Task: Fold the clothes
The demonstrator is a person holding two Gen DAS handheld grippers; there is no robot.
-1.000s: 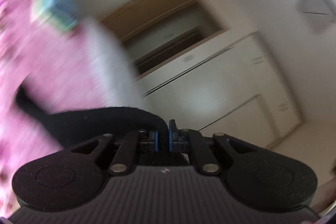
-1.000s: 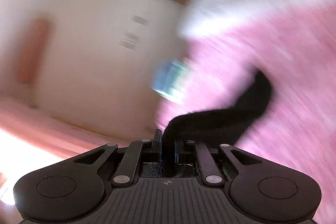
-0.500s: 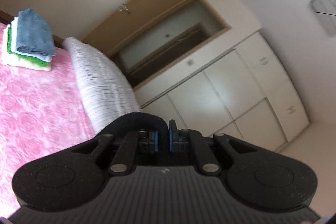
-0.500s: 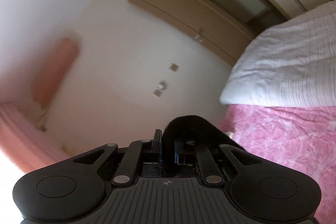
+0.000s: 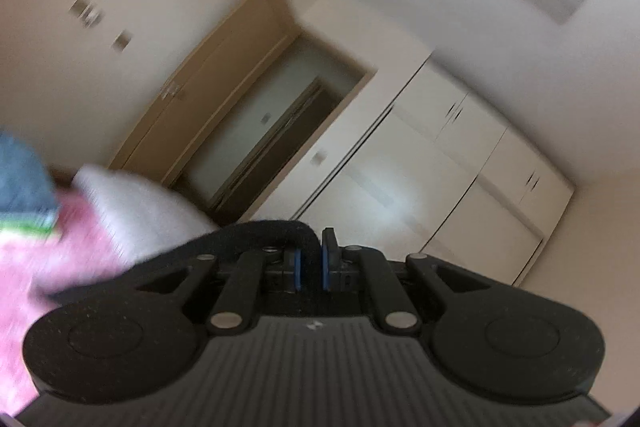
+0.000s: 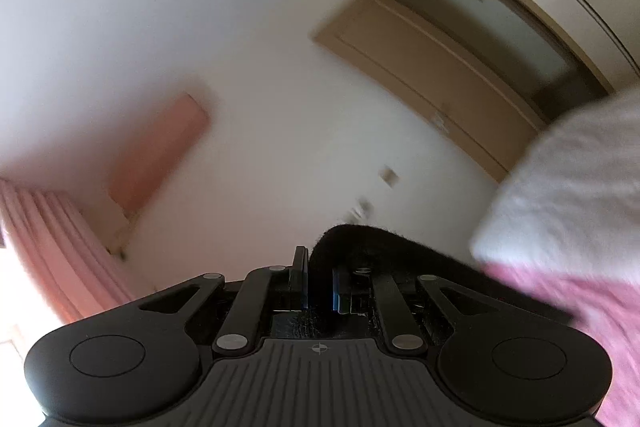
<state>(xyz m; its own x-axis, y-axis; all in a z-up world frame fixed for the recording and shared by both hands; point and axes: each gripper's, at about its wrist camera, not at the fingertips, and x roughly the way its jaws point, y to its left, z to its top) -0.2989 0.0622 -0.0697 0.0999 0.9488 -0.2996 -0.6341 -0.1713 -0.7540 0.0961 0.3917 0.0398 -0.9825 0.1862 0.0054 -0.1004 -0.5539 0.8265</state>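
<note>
My left gripper (image 5: 311,259) is shut on a black garment (image 5: 224,243), whose edge arches out of the jaws and runs off to the left. My right gripper (image 6: 320,287) is shut on the same black garment (image 6: 376,243), which loops up between the pads and trails right. Both grippers are lifted and tilted up toward the walls and ceiling. Most of the garment hangs below, out of view. A stack of folded clothes (image 5: 24,183), blue on top with green below, lies on the pink bedspread (image 5: 48,251) at the far left.
A white pillow (image 5: 136,203) lies on the bed; it also shows in the right wrist view (image 6: 576,187). Behind are a wooden door (image 5: 224,83), white wardrobes (image 5: 440,171), and pink curtains (image 6: 52,251) at the left of the right wrist view.
Both grippers have swung upward with the black garment. The bed has slid toward the frame edges, and walls and ceiling fill the views. Both grips are unchanged.
</note>
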